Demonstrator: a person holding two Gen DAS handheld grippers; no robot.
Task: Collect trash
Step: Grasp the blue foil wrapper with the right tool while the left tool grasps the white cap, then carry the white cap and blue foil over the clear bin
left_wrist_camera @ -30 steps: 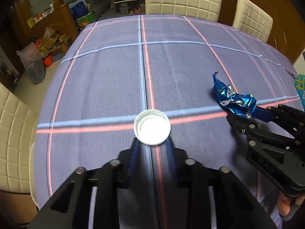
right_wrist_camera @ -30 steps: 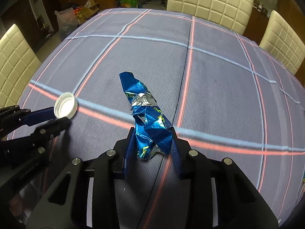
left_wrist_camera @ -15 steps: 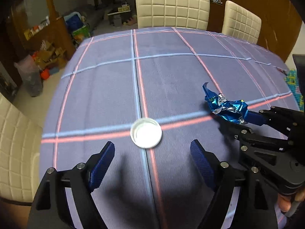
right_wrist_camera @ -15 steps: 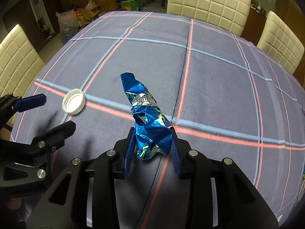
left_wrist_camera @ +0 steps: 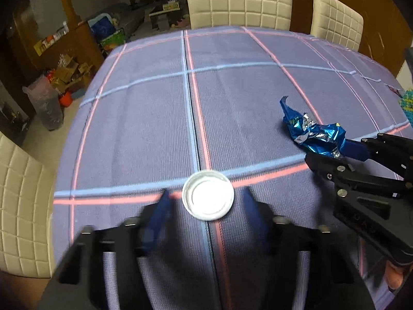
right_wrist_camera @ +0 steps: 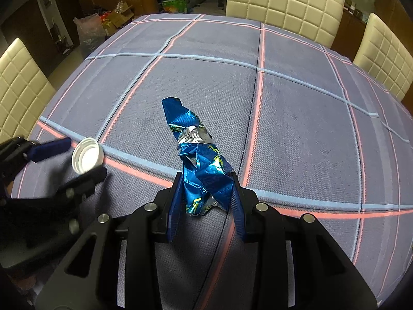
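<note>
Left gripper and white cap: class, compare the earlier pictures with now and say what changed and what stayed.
The left gripper let go of the white cap, opened wide, and has just been closing around it again. The right gripper stays clamped on the blue wrapper; cap and wrapper remain in place.

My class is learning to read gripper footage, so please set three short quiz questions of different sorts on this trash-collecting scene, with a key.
1. True or false: the right gripper is shut on the blue foil wrapper.
2. What sits between the left gripper's fingers: A a spoon, B the white bottle cap, C a cup?
3. Fill in: the cap lies on a checked ____.

Key
1. True.
2. B; the jaws have just been closing around it, with gaps still visible.
3. tablecloth.
</note>
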